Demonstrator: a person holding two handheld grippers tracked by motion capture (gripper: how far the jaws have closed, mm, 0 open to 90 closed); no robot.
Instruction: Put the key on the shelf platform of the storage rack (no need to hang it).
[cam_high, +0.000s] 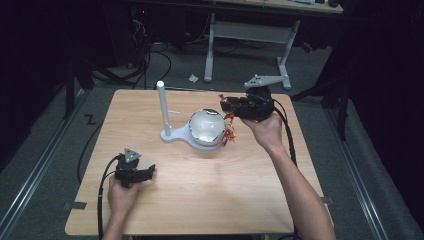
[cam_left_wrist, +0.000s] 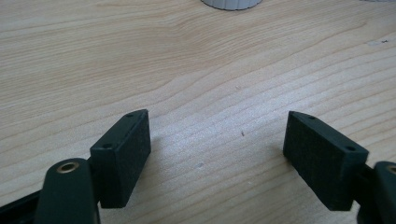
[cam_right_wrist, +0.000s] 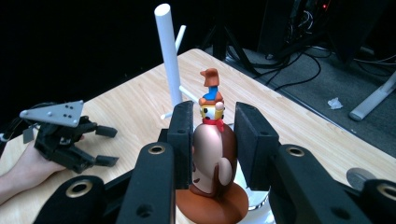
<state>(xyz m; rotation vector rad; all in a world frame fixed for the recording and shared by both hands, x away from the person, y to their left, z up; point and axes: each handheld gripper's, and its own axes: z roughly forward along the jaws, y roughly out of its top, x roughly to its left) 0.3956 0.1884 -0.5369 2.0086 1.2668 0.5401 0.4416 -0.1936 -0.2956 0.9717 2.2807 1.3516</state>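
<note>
While clamped in the right claw (cam_right_wrist: 214, 140), figurine (cam_right_wrist: 212, 158) hovering mid-frame by the bowl (cam_high: 206, 127), not placed yet; left claw (cam_left_wrist: 217, 156) wide open, empty, lower left.

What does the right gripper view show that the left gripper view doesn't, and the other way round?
Right gripper view: the right gripper with its jaws closed on a brown-and-pink cartoon figure with an orange hat, a tall white post, and the left gripper farther off in a hand. Left gripper view: two black jaws wide apart with nothing between them, and the edge of a white ridged object. Both: the light wooden table.
</note>
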